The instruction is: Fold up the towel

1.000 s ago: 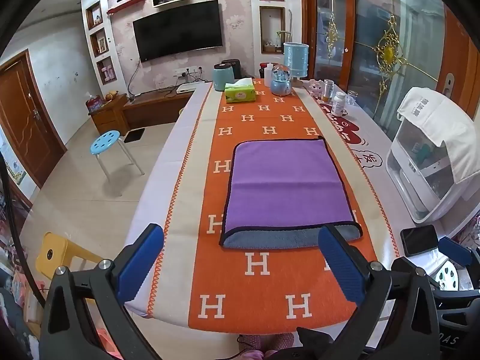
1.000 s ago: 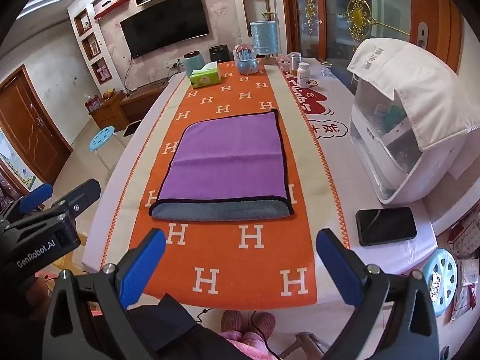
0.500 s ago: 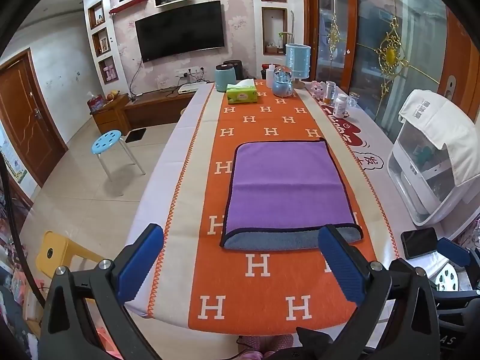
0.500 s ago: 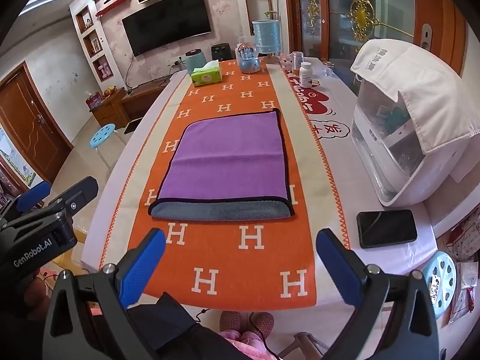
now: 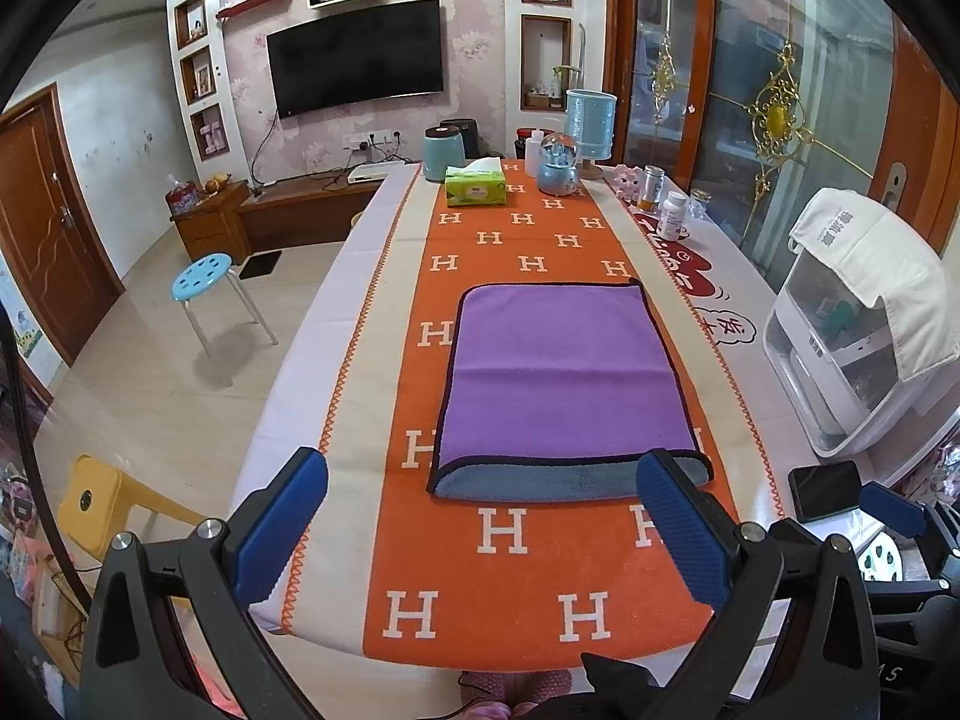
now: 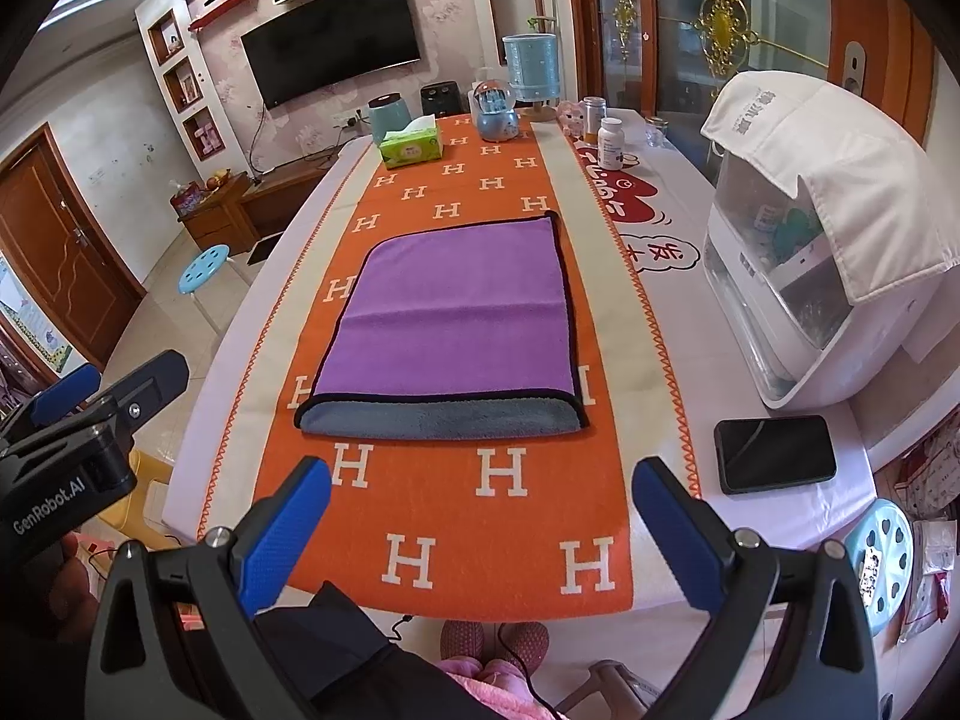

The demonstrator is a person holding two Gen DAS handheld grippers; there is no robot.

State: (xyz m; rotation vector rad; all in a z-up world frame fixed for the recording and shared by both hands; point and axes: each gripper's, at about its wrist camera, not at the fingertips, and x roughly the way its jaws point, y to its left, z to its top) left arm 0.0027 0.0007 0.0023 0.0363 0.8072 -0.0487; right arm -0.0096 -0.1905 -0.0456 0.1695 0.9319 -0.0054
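A purple towel point(image 5: 564, 372) with a black border lies flat on the orange H-patterned runner point(image 5: 498, 570), folded over so its grey underside shows as a strip along the near edge; it also shows in the right wrist view point(image 6: 456, 318). My left gripper point(image 5: 483, 516) is open and empty, held above the table's near end, short of the towel. My right gripper point(image 6: 480, 522) is open and empty, also near the front edge. The left gripper's body shows at the left of the right wrist view point(image 6: 78, 450).
A black phone point(image 6: 774, 453) lies at the table's right front. A white appliance under a cloth point(image 6: 804, 276) stands on the right. A green tissue box point(image 5: 477, 189), a kettle, a globe and bottles point(image 5: 672, 216) crowd the far end. Stools point(image 5: 201, 276) stand on the floor at the left.
Both grippers have stayed open and nearly still. The views have shifted only slightly. The towel has not moved.
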